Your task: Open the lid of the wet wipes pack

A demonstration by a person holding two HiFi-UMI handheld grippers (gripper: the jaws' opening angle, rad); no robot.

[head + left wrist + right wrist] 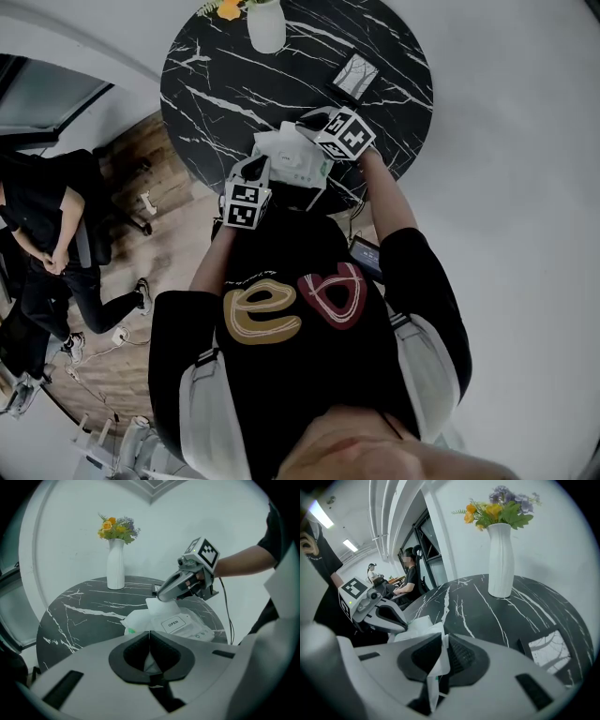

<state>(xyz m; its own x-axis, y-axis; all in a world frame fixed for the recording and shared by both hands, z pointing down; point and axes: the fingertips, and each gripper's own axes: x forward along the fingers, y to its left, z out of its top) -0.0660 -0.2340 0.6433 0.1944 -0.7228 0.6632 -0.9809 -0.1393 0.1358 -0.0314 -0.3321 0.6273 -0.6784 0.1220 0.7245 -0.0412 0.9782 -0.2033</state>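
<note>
While the left gripper point(149, 644) clenches the wet wipes pack point(187, 627), the right gripper point(443, 653), pinching the lid point(158, 606), should peel slowly.

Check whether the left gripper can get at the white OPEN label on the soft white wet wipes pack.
Probably not: the left gripper is shut on the near edge of the pack, though the OPEN label lies uncovered.
</note>
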